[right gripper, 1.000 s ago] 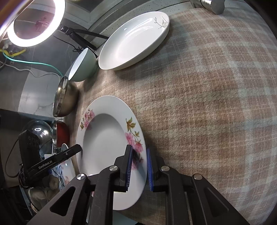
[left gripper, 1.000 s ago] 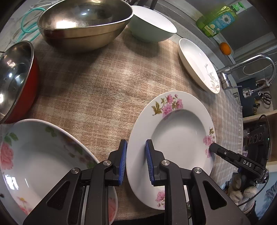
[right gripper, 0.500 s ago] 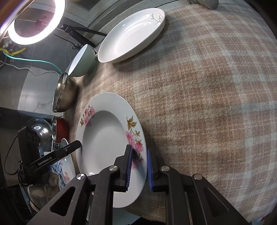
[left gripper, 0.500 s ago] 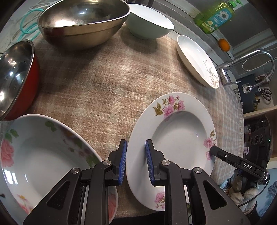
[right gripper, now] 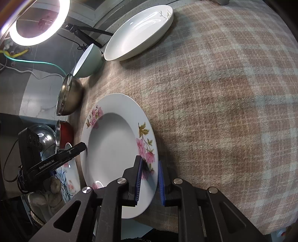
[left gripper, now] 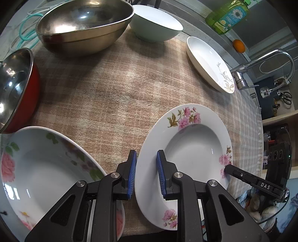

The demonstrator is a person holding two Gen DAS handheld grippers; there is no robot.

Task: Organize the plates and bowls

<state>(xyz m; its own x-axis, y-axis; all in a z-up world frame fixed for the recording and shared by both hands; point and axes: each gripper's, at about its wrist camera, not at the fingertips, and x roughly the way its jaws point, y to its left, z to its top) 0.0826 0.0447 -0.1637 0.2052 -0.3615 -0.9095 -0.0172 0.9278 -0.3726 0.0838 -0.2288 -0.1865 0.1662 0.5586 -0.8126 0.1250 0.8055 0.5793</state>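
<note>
The plate [left gripper: 188,149] lies flat on the tabletop [left gripper: 115,96], each hand-held gripper, left [left gripper: 146,174] and right [right gripper: 149,178], clamped across opposite rims, the second floral plate [left gripper: 46,167] just left.

The desk [right gripper: 214,96] carries a beige and brown plaid cloth [left gripper: 119,87] with a fringed edge. Behind it runs a grey speckled counter edge [left gripper: 197,29] with a green detergent bottle [left gripper: 228,15] and an orange fruit [left gripper: 239,45]. A chrome faucet [left gripper: 264,61] arches near scissors [left gripper: 285,96]. A lit ring light [right gripper: 37,22] on a black arm stands before a grey marbled wall [right gripper: 35,100]; teal cable [left gripper: 28,28] lies nearby.
</note>
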